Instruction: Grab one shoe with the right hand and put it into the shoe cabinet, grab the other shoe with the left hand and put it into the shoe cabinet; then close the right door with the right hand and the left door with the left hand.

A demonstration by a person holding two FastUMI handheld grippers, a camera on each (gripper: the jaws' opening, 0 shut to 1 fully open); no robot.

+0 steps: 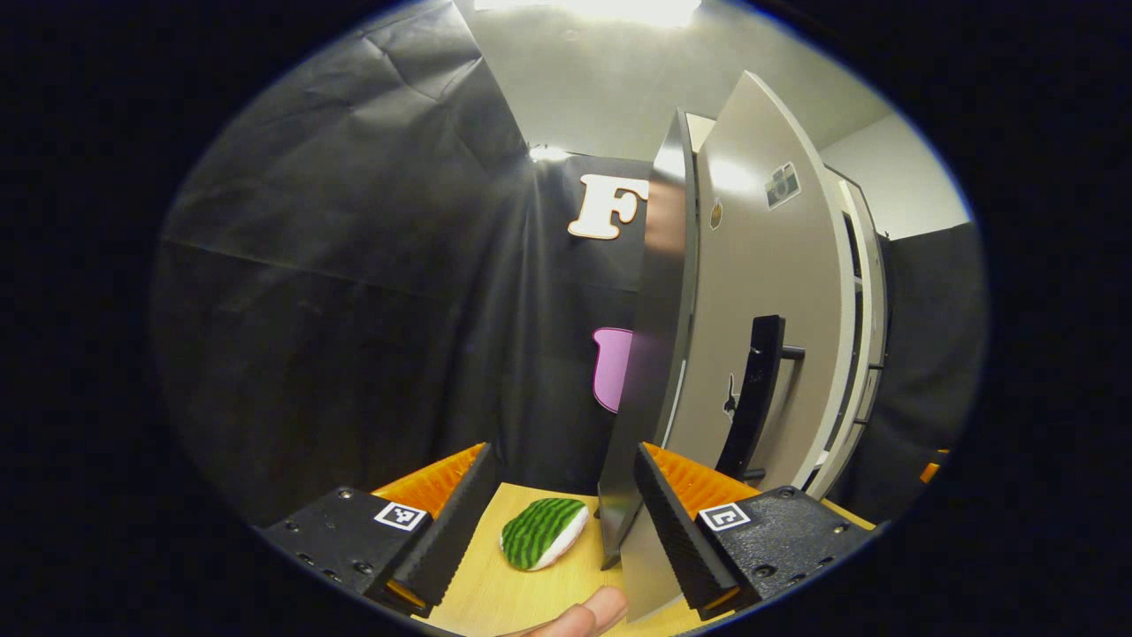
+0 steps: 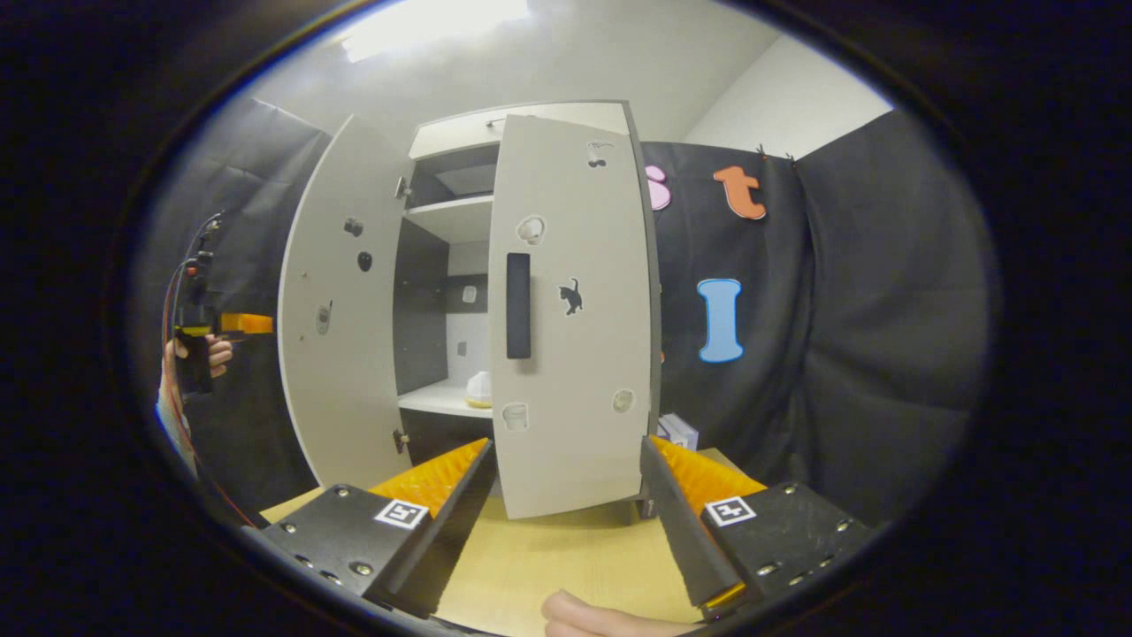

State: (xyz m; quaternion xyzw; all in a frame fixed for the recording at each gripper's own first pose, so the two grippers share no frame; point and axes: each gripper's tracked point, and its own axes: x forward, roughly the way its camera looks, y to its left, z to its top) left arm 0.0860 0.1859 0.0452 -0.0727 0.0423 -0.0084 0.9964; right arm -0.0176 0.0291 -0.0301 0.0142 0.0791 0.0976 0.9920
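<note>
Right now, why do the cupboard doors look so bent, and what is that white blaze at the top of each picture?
In the left gripper view, the fisheye lens bows the left door, whose glossy edge mirrors the booth; the ceiling light burns out white. In the right gripper view, the right door bulges likewise, and the ceiling light is overexposed.

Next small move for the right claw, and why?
Probably ease the right claw forward to push the right door shut: it hangs part open just ahead, the claw is open and empty, and what looks like a pale shoe sits on the shelf.
</note>
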